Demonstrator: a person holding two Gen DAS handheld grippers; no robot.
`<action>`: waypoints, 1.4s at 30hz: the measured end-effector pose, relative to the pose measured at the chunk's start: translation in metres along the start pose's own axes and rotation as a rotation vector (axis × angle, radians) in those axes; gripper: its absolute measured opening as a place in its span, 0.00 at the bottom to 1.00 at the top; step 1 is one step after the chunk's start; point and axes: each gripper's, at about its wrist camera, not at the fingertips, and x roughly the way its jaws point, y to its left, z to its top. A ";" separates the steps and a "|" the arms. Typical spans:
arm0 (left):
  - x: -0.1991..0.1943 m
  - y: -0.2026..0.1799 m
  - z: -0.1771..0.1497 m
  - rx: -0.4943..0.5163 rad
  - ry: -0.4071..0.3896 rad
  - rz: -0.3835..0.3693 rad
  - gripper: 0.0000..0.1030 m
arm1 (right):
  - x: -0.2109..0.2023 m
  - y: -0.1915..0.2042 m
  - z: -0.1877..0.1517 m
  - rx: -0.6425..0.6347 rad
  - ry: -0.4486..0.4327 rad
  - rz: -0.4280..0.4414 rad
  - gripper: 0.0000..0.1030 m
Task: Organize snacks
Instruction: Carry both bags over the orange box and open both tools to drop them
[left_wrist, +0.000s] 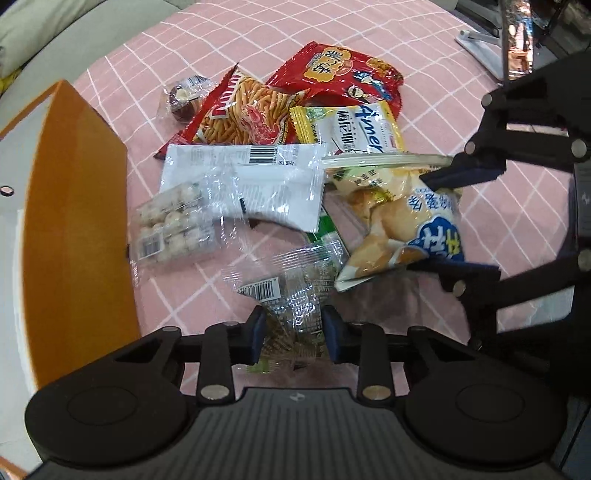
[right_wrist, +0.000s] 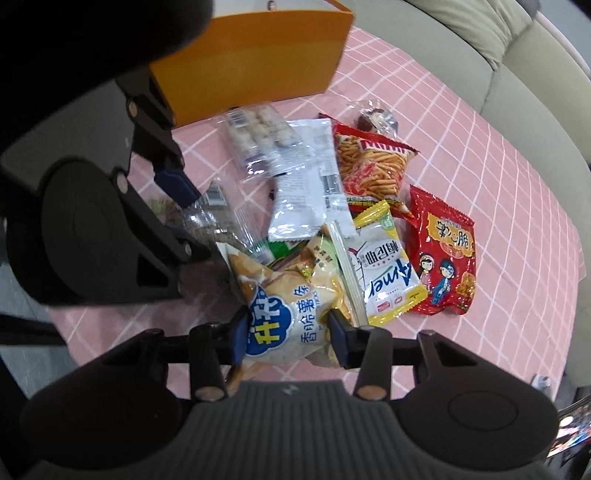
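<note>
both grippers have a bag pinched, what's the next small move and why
Probably lift the left gripper with its clear packet and carry it toward the orange box. The fingers already clamp the packet, the box stands just left of the pile, and the right gripper holds the yellow chip bag beside it, so moving one at a time avoids tangling.

Green packet mostly hidden under other snacks.
</note>
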 end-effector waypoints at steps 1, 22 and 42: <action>-0.005 0.000 -0.002 0.004 0.002 -0.003 0.35 | -0.003 0.001 0.000 -0.018 0.006 0.001 0.41; -0.155 0.072 -0.025 0.093 -0.111 0.049 0.35 | -0.100 0.037 0.088 -0.499 -0.067 -0.011 0.41; -0.071 0.212 -0.051 -0.175 0.074 0.054 0.35 | -0.045 0.049 0.229 -0.628 -0.141 0.140 0.41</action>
